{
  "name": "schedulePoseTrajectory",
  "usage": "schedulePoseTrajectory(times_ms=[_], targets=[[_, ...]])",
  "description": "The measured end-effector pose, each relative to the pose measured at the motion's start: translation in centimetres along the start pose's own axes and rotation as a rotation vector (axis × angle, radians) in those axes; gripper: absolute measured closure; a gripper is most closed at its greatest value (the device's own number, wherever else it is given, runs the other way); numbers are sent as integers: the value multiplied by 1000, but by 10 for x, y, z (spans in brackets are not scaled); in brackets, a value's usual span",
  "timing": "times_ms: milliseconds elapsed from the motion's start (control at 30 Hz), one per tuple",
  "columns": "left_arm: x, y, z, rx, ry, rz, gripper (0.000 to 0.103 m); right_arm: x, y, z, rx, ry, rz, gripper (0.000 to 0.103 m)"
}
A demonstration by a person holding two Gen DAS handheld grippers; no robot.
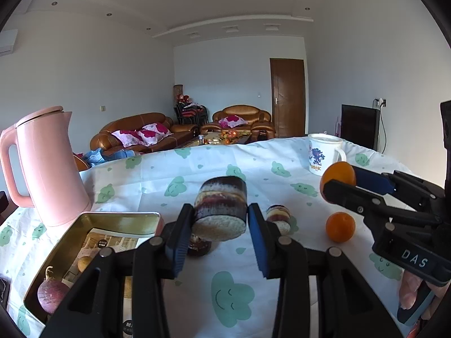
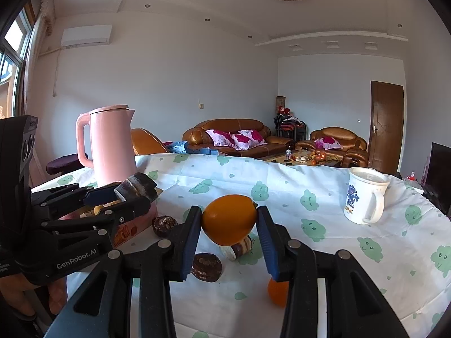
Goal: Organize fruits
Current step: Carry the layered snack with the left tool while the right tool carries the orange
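Observation:
In the left wrist view my left gripper (image 1: pixel 220 217) is shut on a dark cut sugarcane piece (image 1: pixel 221 197), held above the cloth beside an open metal tin (image 1: pixel 121 217). My right gripper (image 1: pixel 339 182), at the right, is shut on an orange (image 1: pixel 336 173). The right wrist view shows that orange (image 2: pixel 228 217) clamped in the right gripper (image 2: pixel 229 221), and the left gripper (image 2: pixel 135 195) holding its sugarcane piece (image 2: pixel 139 184) over the tin (image 2: pixel 135 226). On the cloth lie a second orange (image 1: pixel 340 226), a second sugarcane piece (image 1: pixel 279 217) and two dark brown round fruits (image 2: pixel 207 266) (image 2: pixel 165 225).
The tin holds a purple root (image 1: pixel 52 295) and a yellowish fruit (image 1: pixel 84 263). A pink kettle (image 1: pixel 48 163) stands behind the tin at the left. A white mug (image 1: pixel 324 153) stands at the far right. The table (image 1: pixel 197 166) wears a white cloth with green prints.

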State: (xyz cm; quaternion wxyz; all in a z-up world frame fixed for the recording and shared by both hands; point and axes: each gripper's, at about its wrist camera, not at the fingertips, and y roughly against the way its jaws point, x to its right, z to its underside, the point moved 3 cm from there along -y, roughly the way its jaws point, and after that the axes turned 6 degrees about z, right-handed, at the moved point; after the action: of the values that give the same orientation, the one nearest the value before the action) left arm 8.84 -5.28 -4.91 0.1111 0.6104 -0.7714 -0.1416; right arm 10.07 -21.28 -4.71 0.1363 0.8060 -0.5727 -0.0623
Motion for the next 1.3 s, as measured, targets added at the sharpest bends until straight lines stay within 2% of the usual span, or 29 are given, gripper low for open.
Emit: schedulePoseTrajectory(times_ms=[433, 1300], targets=[[-1, 11, 1, 32, 6, -12, 62, -2, 3, -1, 14, 9, 5, 61], [-25, 19, 5, 13, 47, -41, 62, -34, -8, -3, -3, 80, -40, 61]])
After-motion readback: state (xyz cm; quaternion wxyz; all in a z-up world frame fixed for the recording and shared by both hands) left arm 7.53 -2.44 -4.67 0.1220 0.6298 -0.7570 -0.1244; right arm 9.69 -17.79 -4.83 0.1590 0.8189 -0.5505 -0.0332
